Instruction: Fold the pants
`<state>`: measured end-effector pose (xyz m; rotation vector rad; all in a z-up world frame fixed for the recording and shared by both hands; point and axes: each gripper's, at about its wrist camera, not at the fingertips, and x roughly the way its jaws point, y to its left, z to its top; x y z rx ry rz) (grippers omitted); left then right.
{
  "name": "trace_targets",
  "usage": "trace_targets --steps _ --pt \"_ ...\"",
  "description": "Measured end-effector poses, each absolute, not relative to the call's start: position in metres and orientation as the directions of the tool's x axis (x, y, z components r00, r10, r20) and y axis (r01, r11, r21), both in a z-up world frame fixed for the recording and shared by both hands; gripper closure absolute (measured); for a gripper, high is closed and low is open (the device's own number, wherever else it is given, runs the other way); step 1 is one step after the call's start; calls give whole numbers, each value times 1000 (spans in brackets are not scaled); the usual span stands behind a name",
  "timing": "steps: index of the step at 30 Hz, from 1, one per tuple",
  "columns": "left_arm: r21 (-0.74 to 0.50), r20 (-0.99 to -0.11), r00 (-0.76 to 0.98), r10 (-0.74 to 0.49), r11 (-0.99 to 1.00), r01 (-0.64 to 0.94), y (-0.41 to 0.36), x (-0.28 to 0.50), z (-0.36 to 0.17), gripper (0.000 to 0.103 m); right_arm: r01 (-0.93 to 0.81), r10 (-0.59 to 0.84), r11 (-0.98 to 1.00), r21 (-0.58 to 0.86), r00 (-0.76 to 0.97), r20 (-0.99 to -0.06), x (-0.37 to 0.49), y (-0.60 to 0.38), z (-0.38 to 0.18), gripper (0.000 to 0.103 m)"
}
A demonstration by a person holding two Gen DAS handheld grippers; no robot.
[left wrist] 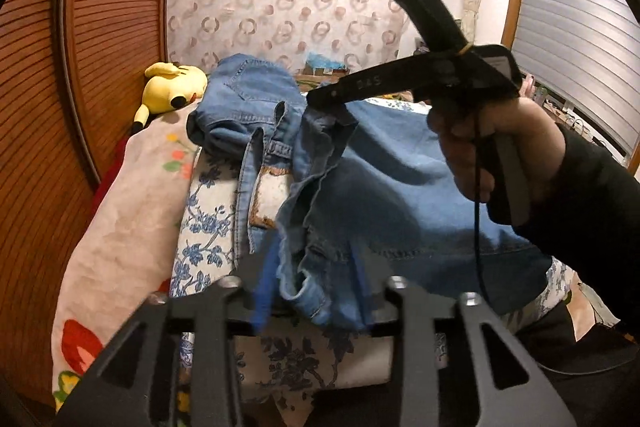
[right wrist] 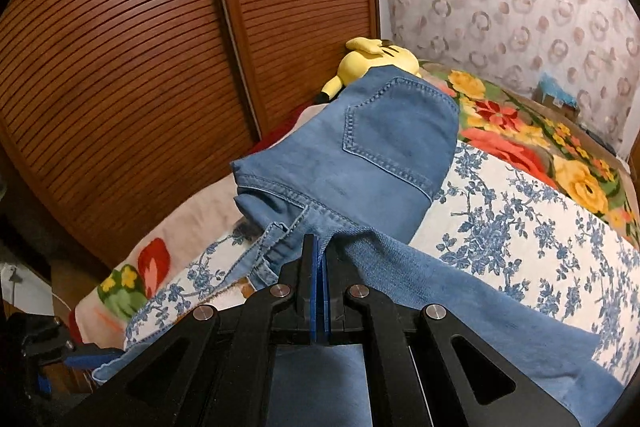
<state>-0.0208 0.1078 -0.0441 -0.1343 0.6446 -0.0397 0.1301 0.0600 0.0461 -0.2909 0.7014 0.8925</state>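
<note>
Pants (left wrist: 360,163), blue denim, lie bunched on the bed (left wrist: 204,227) over its blue-flowered cover, and I take the left wrist view first. My left hand-held gripper (left wrist: 316,291) has its blue-padded fingers spread, with a frayed leg hem sitting between them; the blur keeps me from saying whether the pads touch the cloth. Across the heap I see my right hand (left wrist: 472,147) in a dark sleeve, gripping the right hand-held gripper (left wrist: 316,99), whose tip is at a raised fold of denim. A yellow plush toy (left wrist: 172,87) lies at the far end of the bed beside the slatted wooden door (left wrist: 100,27).

In the right wrist view, my right hand-held gripper (right wrist: 319,247) has its fingers pressed together, pinching a ridge of the pants (right wrist: 380,155) near the waistband seam. The back pocket faces up beyond the tips, and one leg runs down to the right over the bed (right wrist: 520,227). The yellow plush toy (right wrist: 372,61) pokes out just behind the denim, by the slatted wooden door (right wrist: 160,47).
</note>
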Motion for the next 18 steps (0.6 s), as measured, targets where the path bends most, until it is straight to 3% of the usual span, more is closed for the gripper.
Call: trace_targets --steps 1,3,4,5,18 --pt "-139 -591 803 -79 990 -4 108 -21 -43 58 -794 615 605 56 421 -667 129 59 46 97" --pt "-138 -587 806 -71 990 -12 108 -20 -45 58 -802 624 593 68 405 -669 128 59 45 78" --pt "-138 -583 810 -72 990 -11 107 -19 -45 58 -803 622 593 66 404 -670 128 58 45 59" --pt "-137 -583 809 -71 991 -12 106 -18 -46 58 -799 619 598 60 413 -668 127 57 46 48" --pt "-116 -649 759 -55 993 -27 108 9 -70 63 -771 632 635 51 481 -608 112 -13 67 47"
